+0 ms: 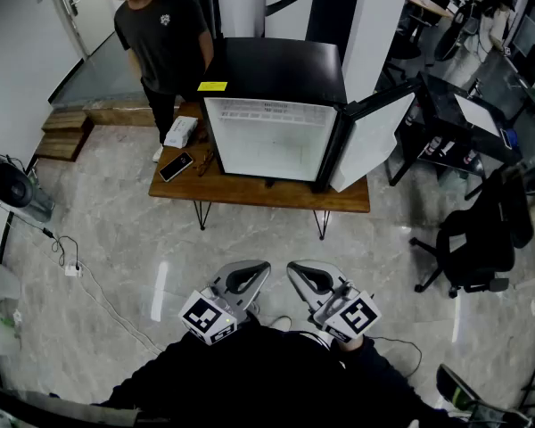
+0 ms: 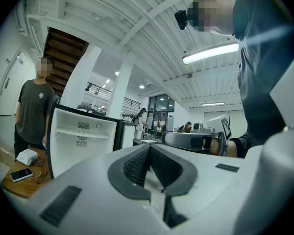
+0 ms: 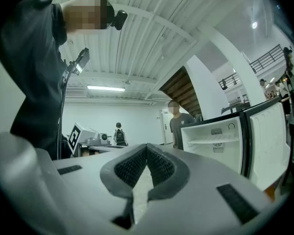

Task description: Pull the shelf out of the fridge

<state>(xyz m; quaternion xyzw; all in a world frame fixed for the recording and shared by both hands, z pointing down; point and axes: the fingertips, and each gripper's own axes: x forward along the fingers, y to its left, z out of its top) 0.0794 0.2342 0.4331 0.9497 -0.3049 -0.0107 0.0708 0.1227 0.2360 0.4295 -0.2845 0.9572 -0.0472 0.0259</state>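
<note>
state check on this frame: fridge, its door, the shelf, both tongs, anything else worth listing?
Black mini fridge: stands on the wooden table, white inside showing.
Fridge door: swung wide open.
White shelf: seated high inside, not pulled out.
Left tongs: shut, empty, well short of the fridge.
Right tongs: shut, empty, well short of the fridge.
Black phone: lying flat on the table.
</note>
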